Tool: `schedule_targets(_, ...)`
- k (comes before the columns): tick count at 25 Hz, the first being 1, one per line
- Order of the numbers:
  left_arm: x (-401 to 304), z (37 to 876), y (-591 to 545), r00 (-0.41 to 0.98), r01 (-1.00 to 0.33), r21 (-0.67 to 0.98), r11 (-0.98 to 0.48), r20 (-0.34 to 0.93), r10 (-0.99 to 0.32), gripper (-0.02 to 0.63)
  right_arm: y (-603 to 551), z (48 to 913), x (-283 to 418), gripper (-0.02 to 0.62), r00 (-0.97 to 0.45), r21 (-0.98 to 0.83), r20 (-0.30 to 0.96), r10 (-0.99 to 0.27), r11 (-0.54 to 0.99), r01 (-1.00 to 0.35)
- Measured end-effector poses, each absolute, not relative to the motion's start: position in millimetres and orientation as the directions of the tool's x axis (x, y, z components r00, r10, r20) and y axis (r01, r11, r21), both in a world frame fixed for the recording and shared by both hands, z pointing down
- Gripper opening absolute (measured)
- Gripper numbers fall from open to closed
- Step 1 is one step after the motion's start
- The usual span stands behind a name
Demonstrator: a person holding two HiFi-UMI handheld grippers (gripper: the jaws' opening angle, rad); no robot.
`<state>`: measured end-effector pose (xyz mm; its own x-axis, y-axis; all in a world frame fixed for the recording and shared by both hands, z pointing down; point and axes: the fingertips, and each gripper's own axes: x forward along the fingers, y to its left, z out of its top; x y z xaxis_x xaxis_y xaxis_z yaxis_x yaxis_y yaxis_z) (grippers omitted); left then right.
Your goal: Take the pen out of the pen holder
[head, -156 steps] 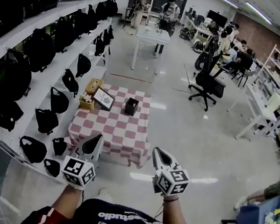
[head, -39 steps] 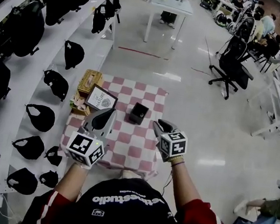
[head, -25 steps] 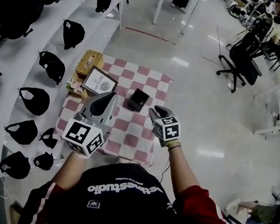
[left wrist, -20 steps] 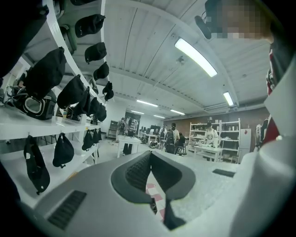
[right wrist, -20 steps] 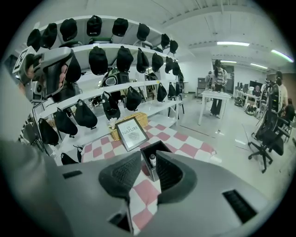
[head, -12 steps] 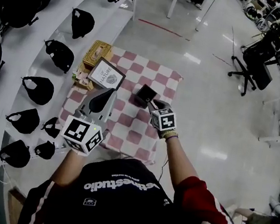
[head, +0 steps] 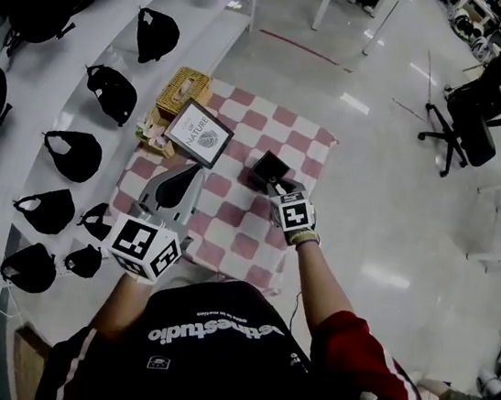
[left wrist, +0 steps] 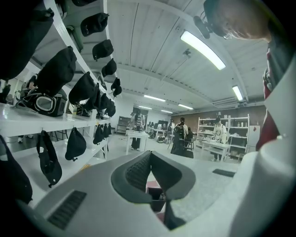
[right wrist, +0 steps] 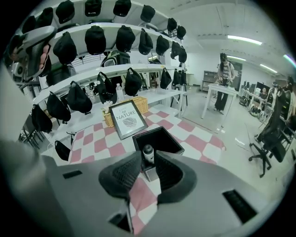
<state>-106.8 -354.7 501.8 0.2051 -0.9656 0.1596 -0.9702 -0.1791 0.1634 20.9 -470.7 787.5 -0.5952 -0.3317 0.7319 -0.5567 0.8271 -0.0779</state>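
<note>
Pen [right wrist: 147, 152]: located, standing in the pen holder; in our judgement the task is at the grasp stage. We note the worktop [head: 219, 236], under a red-and-white checked cloth, beside shelving hung with black caps. On its far half stands the pen holder [head: 270, 167], a black square open-topped box, just right of a framed print [head: 198, 133].

The left tool [head: 181, 185] hovers over the near-left part of the cloth, well apart from the holder. In the left gripper view its jaws stand apart with nothing between them.

The right tool [head: 280, 189] is much the nearer. It sits at the holder's near edge, and the right gripper view shows its jaws apart, one to each side of the pen's top. We see no clamp on it.

The pen stands in the holder's near corner, long axis upright. Its rounded cap is just proud of the rim and directly ahead of the right tool, between the jaw tips.

We judge that the coming move turns on this alignment. The jaws need only come together on the cap, then lift along the pen's upright axis to clear the walls. A sideways pull could tip the box.
</note>
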Motion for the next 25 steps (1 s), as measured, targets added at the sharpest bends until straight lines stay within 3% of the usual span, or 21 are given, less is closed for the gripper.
schedule_targets(25, -124, 503, -348, 0.161, -0.977, 0.17, -0.132, 0.171, -0.972, 0.005, -478, 780, 16, 0.067, -0.605, -0.054, 0.711, -0.36, 0.829, -0.557)
